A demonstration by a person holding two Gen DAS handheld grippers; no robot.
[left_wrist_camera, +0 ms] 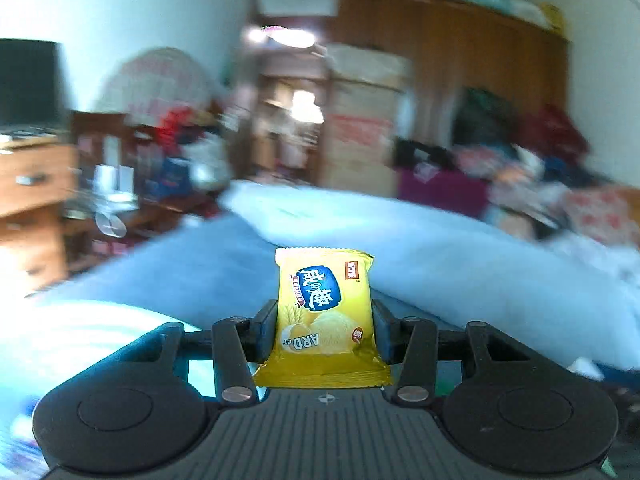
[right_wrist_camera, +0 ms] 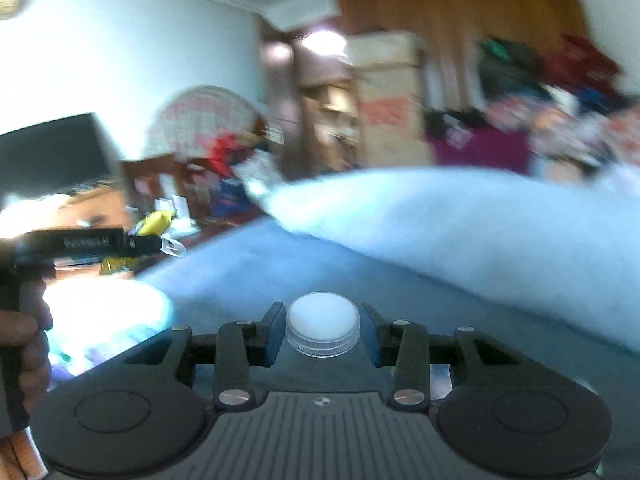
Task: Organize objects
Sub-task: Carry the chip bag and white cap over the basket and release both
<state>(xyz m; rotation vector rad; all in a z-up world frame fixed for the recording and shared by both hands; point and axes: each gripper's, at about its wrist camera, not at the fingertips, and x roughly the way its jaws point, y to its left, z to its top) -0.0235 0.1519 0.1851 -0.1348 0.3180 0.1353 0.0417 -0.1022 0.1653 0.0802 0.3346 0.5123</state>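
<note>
My left gripper (left_wrist_camera: 325,330) is shut on a yellow snack packet (left_wrist_camera: 325,312) with blue Chinese lettering, held upright above the blue bed. My right gripper (right_wrist_camera: 322,330) is shut on a small round clear jar with a white lid (right_wrist_camera: 322,327), held between both pads over the bed. The left gripper (right_wrist_camera: 154,222) also shows at the left of the right wrist view, with the yellow packet (right_wrist_camera: 158,220) at its tip and a hand (right_wrist_camera: 28,344) on its handle.
A blue bedsheet (left_wrist_camera: 208,268) and a pale blue rolled quilt (right_wrist_camera: 480,216) lie ahead. A cluttered wooden desk (left_wrist_camera: 32,184) with a dark monitor (left_wrist_camera: 28,80) stands left. A wooden wardrobe (left_wrist_camera: 460,52), stacked boxes (left_wrist_camera: 360,120) and piled clothes (left_wrist_camera: 540,152) fill the back.
</note>
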